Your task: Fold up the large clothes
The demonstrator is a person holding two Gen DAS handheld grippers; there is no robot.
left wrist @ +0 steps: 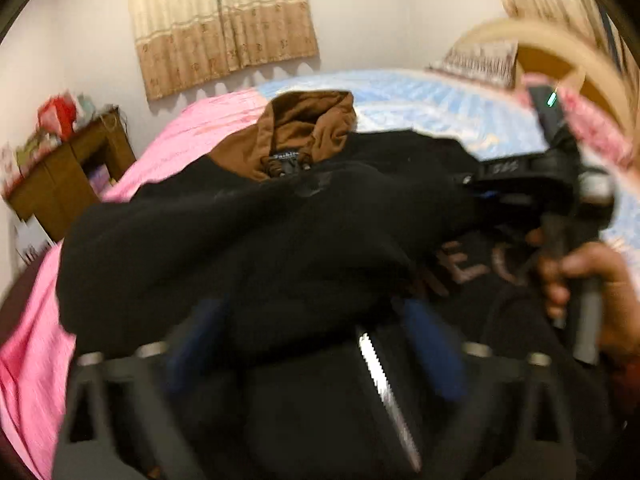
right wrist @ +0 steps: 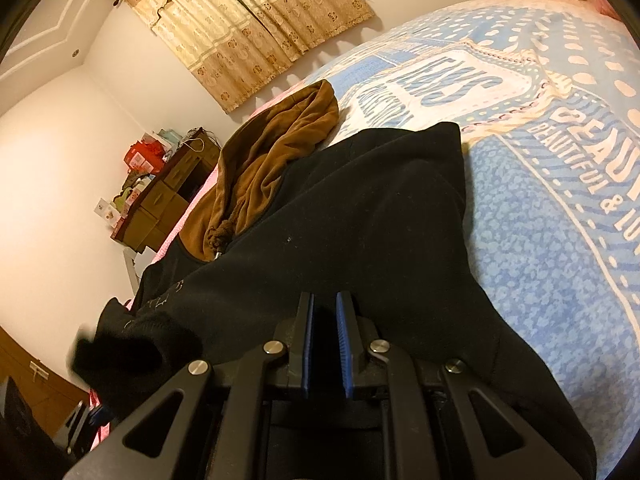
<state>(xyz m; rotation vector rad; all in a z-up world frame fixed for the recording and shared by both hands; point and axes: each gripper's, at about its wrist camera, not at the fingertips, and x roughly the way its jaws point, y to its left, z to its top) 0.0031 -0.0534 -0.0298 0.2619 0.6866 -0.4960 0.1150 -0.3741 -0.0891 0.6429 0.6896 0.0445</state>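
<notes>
Right claw (right wrist: pixel 325 320) clamped narrow on black hoodie (right wrist: pixel 380 208), brown hood (right wrist: pixel 272 148) ahead; left claw (left wrist: pixel 316 340) spread wide, gripping nothing, over bed (right wrist: pixel 540 220).

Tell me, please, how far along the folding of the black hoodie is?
Partly done: a sleeve already lies folded across the black hoodie on the bed. In hand: the right gripper is shut on its fabric, while the left gripper stands open, holding nothing. The brown hood and the body remain unfolded.
</notes>
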